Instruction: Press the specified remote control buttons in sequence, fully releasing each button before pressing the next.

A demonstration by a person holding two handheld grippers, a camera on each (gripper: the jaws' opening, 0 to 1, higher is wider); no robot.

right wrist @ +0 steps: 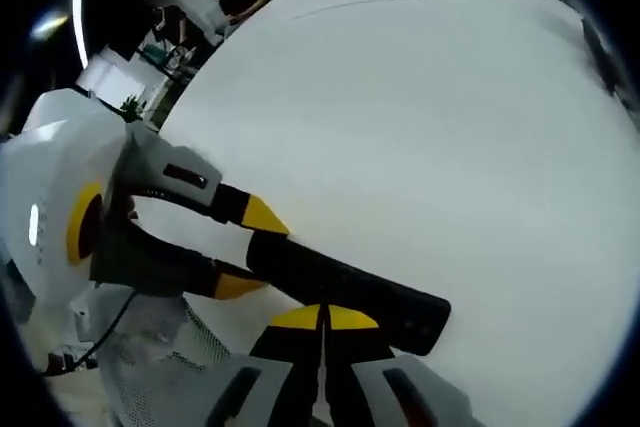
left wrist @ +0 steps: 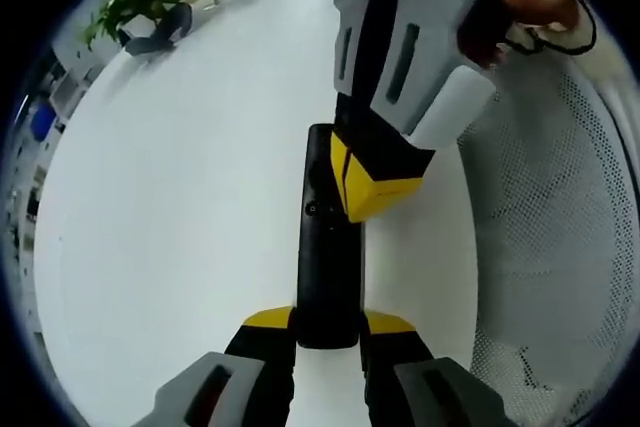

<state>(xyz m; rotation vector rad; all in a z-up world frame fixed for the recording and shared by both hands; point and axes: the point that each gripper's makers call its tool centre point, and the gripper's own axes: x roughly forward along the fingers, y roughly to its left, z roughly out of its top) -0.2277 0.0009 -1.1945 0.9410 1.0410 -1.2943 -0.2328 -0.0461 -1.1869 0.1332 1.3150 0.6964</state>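
1. The remote [left wrist: 328, 237] lies flat on the white table [left wrist: 170, 207]. In the left gripper view its long axis runs straight away from the camera, the near end sitting between the jaws.
2. The left gripper [left wrist: 328, 325] is clamped on that near end, one yellow tip on each side of the black body.
3. The right gripper [left wrist: 375, 192] comes in from above, its yellow tips pressed together and touching the remote's top face near the middle.
4. In the right gripper view the remote [right wrist: 345, 289] lies slantwise, and the right gripper's [right wrist: 323, 319] tips meet with no gap.
5. The buttons are too dark to make out; the right gripper covers part of the face.
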